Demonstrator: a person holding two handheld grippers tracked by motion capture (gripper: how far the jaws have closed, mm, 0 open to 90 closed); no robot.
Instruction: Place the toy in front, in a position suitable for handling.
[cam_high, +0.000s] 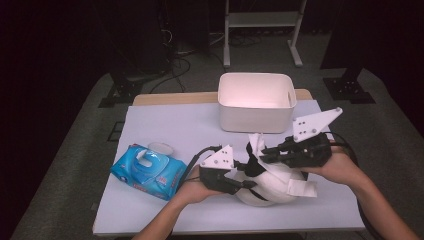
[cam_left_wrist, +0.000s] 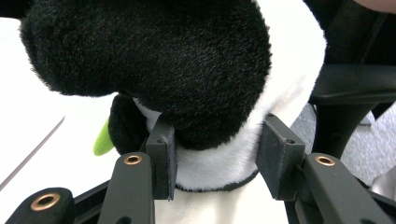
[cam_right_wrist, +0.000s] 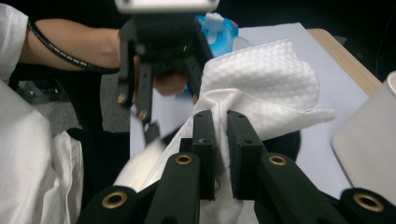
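Note:
A black and white plush toy (cam_high: 270, 189) lies near the table's front edge, right of centre. My left gripper (cam_high: 245, 182) comes at it from the left. In the left gripper view its pads press into the plush toy (cam_left_wrist: 187, 60) from both sides, so my left gripper (cam_left_wrist: 217, 154) is shut on it. My right gripper (cam_high: 261, 152) reaches over the toy from the right and is shut on a white wipe (cam_high: 257, 142). In the right gripper view the wipe (cam_right_wrist: 266, 79) fans out above the nearly closed right gripper (cam_right_wrist: 222, 140).
A white bin (cam_high: 256, 119) stands behind the toy at the table's far edge. A blue pack of wipes (cam_high: 147, 171) with its lid flipped up lies at the left. A white strip (cam_high: 302, 189) sticks out on the toy's right side.

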